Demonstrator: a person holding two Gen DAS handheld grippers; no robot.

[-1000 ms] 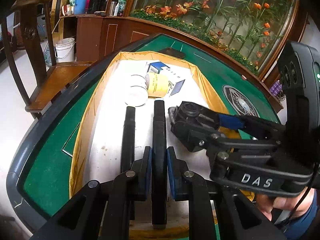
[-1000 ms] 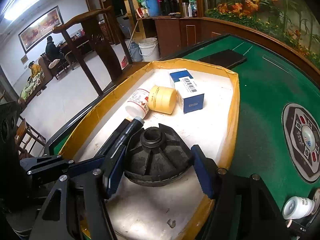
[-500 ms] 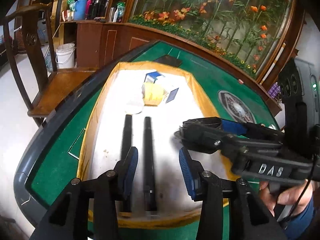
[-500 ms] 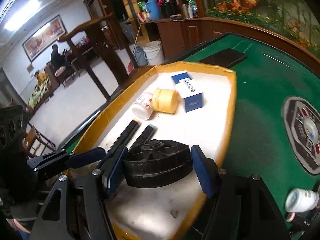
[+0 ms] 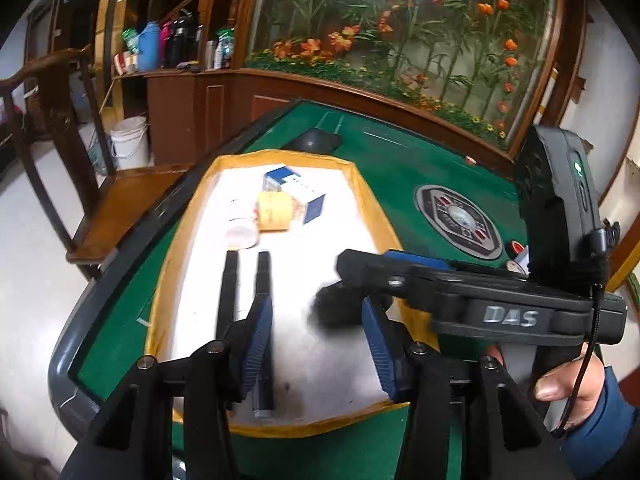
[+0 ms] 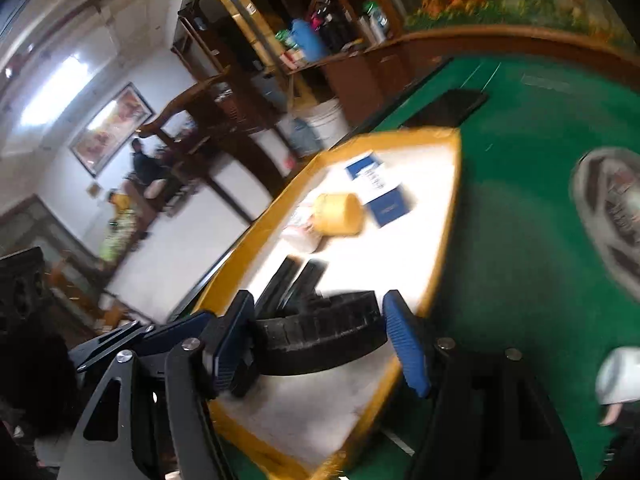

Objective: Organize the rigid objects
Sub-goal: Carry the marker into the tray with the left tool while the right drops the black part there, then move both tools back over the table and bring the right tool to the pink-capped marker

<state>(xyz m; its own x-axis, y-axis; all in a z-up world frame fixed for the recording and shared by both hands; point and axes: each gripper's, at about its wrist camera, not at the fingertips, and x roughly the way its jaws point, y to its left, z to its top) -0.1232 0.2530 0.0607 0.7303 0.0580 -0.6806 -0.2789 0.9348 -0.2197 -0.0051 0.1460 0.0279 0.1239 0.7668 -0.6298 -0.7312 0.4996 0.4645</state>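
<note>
Sits flat on the white floor of the yellow-rimmed tray (image 5: 372,204), close to its near right edge: a black ribbed disc (image 6: 320,336), framed by the right tool (image 6: 320,308). Have just been opening, those jaws, with the disc between them; the right pad looks just clear of the rim, the left pad hard against it or nearly so, too blurred to settle. Looks like moulded hard plastic: stiff, probably light for its bulk, unlikely to dent or crack under a firm squeeze. Best taken across the full width, pads square on the ribbed outer wall, where the ridges should give bite; the raised hub in the middle seems too small and too slick to trust.

Lie side by side along the tray's near left edge: two black bars (image 5: 226,292) (image 5: 264,276), parallel and close, not touching. Stands apart and empty above the right-hand bar, the left tool (image 5: 316,320), jaws just opened. Rigid and narrow, likely to swing if pinched at an end; better gripped across the short width near mid-length.

Clustered toward the tray's far edge: a yellow jar (image 5: 274,212) on its side, a white bottle (image 5: 240,236) touching it, a blue-and-white box (image 5: 296,188). All on the green worktop (image 5: 400,168).
</note>
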